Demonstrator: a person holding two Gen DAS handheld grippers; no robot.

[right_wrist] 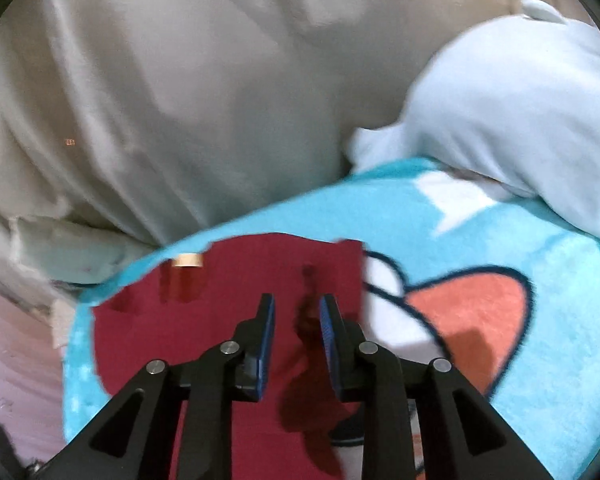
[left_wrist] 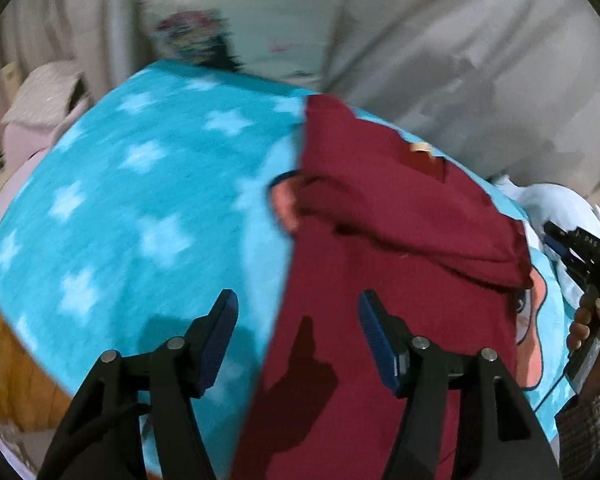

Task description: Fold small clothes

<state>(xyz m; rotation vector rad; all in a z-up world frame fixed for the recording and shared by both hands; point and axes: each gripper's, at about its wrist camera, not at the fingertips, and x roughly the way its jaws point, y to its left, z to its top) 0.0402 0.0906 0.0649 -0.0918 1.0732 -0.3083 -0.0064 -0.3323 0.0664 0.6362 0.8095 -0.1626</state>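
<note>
A: Listing item one: maroon garment (left_wrist: pixel 380 280), lying flat on a turquoise blanket (left_wrist: pixel 140 200) printed with pale crosses and a cartoon face. In the left wrist view it fills the lower right of centre; its long axis runs from the bottom of the frame up toward the upper middle, with a straight edge along its left side.

B: Condition?

A: Partly folded, by my reading. A thick fold or sleeve crosses it at mid-frame, right of centre. A small tan tag (left_wrist: pixel 422 147) shows near the top end. Plain cloth, no print visible.

B: Tools?

A: Left gripper (left_wrist: pixel 298 316): jaws wide, empty, straddling the garment's left edge, one finger over blanket, one over cloth. Right gripper (right_wrist: pixel 297 320): jaws narrow, nothing visibly pinched, hovering above the garment's middle, tag to the upper left of frame.

B: Nearer hand for the next fold?

A: Left, I judge; the free edge lies directly between its jaws.

B: Other contents?

A: Pale blue plush (right_wrist: pixel 520 120) at upper right; beige sheet (right_wrist: pixel 160 100) behind.
</note>
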